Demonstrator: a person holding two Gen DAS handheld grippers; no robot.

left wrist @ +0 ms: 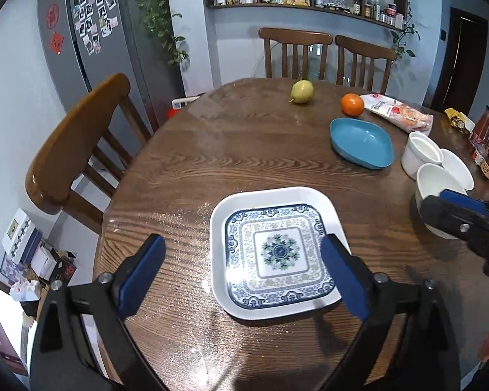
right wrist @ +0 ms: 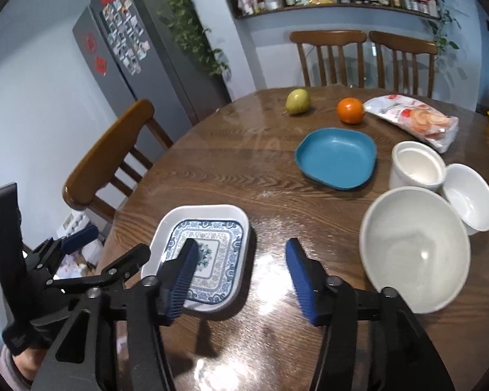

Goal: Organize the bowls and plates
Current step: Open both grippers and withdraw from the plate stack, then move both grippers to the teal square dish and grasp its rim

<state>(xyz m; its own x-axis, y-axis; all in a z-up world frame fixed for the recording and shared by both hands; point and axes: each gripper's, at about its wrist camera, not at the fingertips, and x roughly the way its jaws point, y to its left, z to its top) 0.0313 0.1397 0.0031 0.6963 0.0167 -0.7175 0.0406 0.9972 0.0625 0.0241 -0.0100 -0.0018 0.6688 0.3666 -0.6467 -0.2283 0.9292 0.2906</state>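
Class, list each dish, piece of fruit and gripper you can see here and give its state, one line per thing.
patterned square plate: flat on the table, empty, not gripped
blue dish: upright, empty
large white bowl: upright, empty
small white bowl: upright, empty
white cup: upright
pear: lying on table
orange: resting on table
left gripper: open, empty
right gripper: open, empty

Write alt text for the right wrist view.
The open right gripper hovers empty over a wooden table, between a patterned square plate and a large white bowl. Beyond sit a blue dish, two smaller white bowls, a pear and an orange.
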